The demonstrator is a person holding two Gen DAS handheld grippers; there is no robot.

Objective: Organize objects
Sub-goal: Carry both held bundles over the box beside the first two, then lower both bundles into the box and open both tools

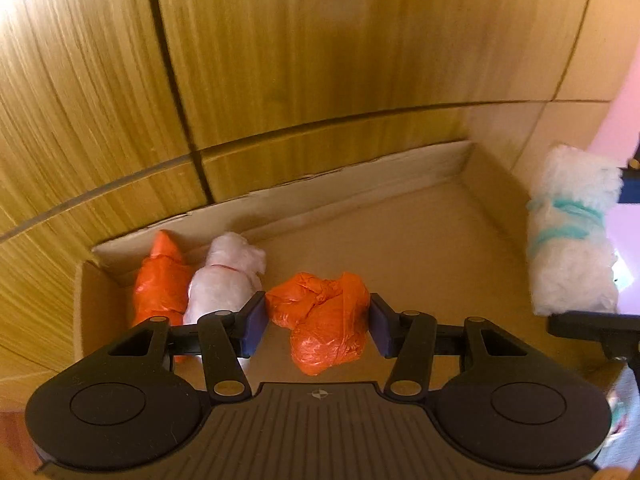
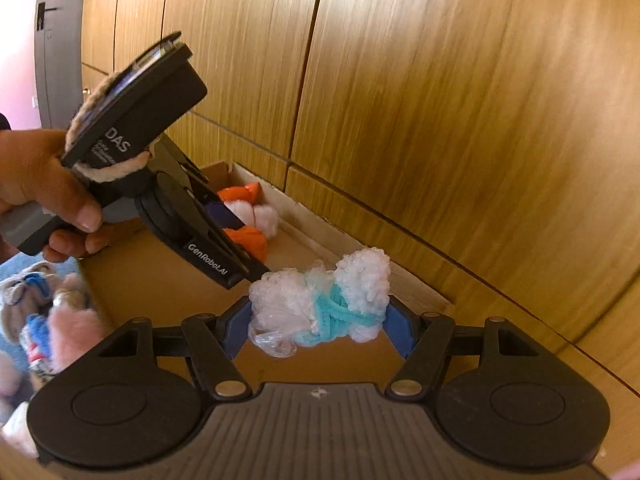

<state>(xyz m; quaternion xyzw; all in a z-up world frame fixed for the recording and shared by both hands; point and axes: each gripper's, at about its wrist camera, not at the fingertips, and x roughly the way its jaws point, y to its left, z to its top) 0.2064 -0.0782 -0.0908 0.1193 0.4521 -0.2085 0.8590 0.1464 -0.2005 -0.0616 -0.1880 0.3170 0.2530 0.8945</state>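
A shallow cardboard box lies against a wooden cabinet. My left gripper is inside the box, its blue pads on both sides of an orange plastic bundle that rests on the box floor. A second orange bundle and a white bundle lie in the far left corner. My right gripper is shut on a white plastic bundle tied with teal yarn, held above the box; it also shows at the right of the left wrist view.
Wooden cabinet doors rise right behind the box. The person's hand and the left gripper's body fill the left of the right wrist view. More fluffy bundles lie on a blue surface left of the box.
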